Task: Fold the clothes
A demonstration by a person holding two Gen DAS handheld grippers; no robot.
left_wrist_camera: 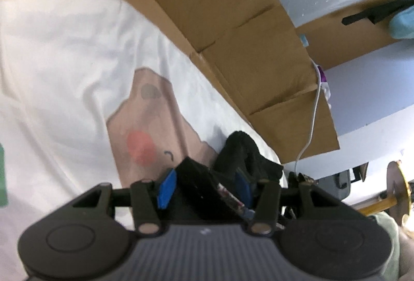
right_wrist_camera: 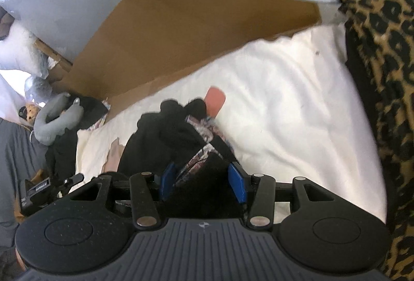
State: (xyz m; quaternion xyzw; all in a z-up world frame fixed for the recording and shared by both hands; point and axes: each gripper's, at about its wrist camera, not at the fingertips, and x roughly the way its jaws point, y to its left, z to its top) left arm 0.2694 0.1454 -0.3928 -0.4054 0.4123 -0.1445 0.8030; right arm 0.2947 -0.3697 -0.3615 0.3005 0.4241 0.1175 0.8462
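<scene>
Cardboard sheet (left_wrist_camera: 233,29) walls off the open white bedding (left_wrist_camera: 51,35).

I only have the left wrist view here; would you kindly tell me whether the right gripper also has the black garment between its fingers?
Observer: Yes, the black garment fills the gap between the right gripper fingers, with a patterned inner side showing.
Operator: What borders the bed on that side?
Observer: A leopard-print fabric runs along the white bedding at that view's right edge.
Operator: And at the opposite edge?
Observer: A grey neck pillow lies there.
</scene>
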